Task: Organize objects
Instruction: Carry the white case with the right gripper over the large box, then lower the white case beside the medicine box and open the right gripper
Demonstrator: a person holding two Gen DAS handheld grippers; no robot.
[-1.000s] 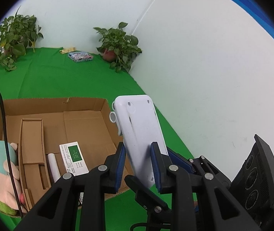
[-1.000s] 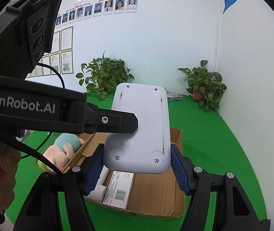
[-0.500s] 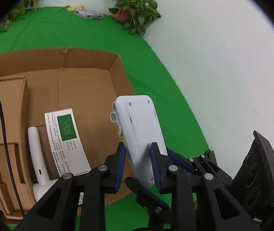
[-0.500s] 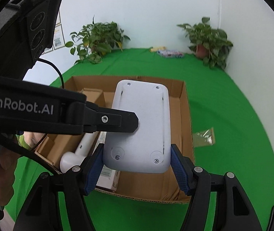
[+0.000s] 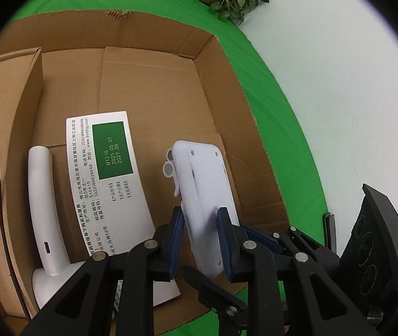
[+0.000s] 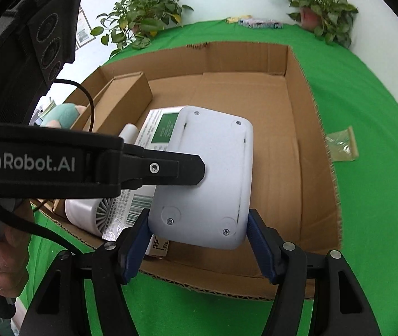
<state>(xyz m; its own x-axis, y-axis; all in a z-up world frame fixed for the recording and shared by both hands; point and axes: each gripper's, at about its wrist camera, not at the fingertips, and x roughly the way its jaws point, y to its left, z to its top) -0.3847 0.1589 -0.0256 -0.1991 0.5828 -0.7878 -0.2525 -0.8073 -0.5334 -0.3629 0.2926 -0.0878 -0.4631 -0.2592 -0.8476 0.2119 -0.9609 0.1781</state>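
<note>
Your left gripper [image 5: 200, 229] and right gripper [image 6: 197, 239] both clamp the white device [image 6: 207, 179] above the cardboard box [image 6: 319, 151]; medicine carton [image 5: 103, 176] at 9 o'clock.

You've lowered the flat white plastic device [image 5: 204, 193] from above the open brown cardboard box [image 5: 224, 89] down inside it, beside the green-labelled white packet [image 5: 106, 179], box floor now nearer.

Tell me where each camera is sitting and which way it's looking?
Left wrist: rides the left gripper, looking down into the box; its black jaws show, clamped on the white device.
Right wrist: rides the right gripper, looking forward and down over the box; its jaws flank the device, and the left gripper and a hand show.
Both see the device, box, white fan and green-labelled packet.
</note>
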